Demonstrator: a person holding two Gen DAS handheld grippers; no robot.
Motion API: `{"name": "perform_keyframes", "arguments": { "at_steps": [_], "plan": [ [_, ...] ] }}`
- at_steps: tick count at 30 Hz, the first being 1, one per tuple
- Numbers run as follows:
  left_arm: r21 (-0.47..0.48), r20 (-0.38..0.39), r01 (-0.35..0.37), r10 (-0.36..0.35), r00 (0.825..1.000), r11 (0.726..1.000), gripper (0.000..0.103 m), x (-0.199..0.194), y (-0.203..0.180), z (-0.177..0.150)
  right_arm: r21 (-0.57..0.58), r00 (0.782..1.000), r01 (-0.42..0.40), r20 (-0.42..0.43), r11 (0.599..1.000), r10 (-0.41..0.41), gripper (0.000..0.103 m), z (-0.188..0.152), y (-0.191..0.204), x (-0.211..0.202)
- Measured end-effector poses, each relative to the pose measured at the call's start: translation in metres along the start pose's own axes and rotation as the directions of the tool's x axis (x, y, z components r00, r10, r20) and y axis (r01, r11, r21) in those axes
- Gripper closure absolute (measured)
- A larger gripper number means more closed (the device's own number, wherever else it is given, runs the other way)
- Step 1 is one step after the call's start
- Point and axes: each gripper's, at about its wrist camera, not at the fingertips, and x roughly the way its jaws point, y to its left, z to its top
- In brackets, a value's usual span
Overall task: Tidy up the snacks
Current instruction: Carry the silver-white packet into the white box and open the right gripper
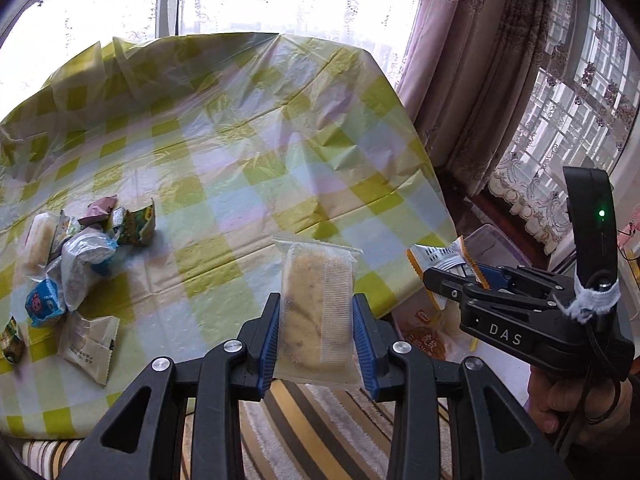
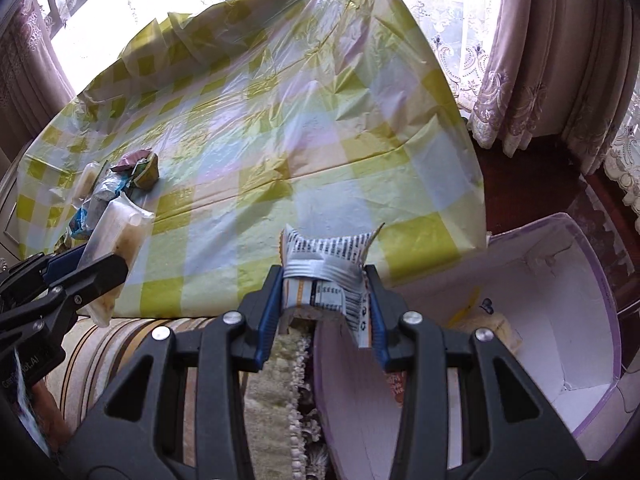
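My left gripper (image 1: pixel 316 308) is shut on a clear-wrapped cake bar (image 1: pixel 316 304), held upright over the table's near edge; it also shows in the right wrist view (image 2: pixel 116 236). My right gripper (image 2: pixel 324 280) is shut on an orange-and-white snack packet (image 2: pixel 326 268), held above the rim of a white box (image 2: pixel 568 320) beside the table. The same packet shows in the left wrist view (image 1: pixel 444 260). A pile of loose snack packets (image 1: pixel 76 256) lies on the table at the left, also in the right wrist view (image 2: pixel 116 184).
The table carries a yellow-green checked plastic cloth (image 1: pixel 248 152). A striped cushion (image 1: pixel 304 432) lies below its near edge. The white box holds a few packets (image 2: pixel 488 324). Curtains (image 1: pixel 480 80) and a window stand behind.
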Motion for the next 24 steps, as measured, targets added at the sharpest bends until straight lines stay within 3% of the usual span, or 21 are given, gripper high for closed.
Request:
{"name": "perform_keyframes", "arguments": {
  "at_steps": [14, 24],
  "plan": [
    [0.126, -0.114, 0.182, -0.168, 0.979, 0.975, 0.068, 0.035, -0.068, 0.006, 0.116, 0.991, 0.133, -0.015, 0.984, -0.133, 0.059, -0.013, -0.082, -0.009],
    [0.140, -0.166, 0.288, -0.264, 0.950, 0.947, 0.064, 0.047, -0.084, 0.007, 0.135, 0.980, 0.201, -0.039, 0.970, -0.197, 0.058, -0.019, -0.102, -0.010]
  ]
}}
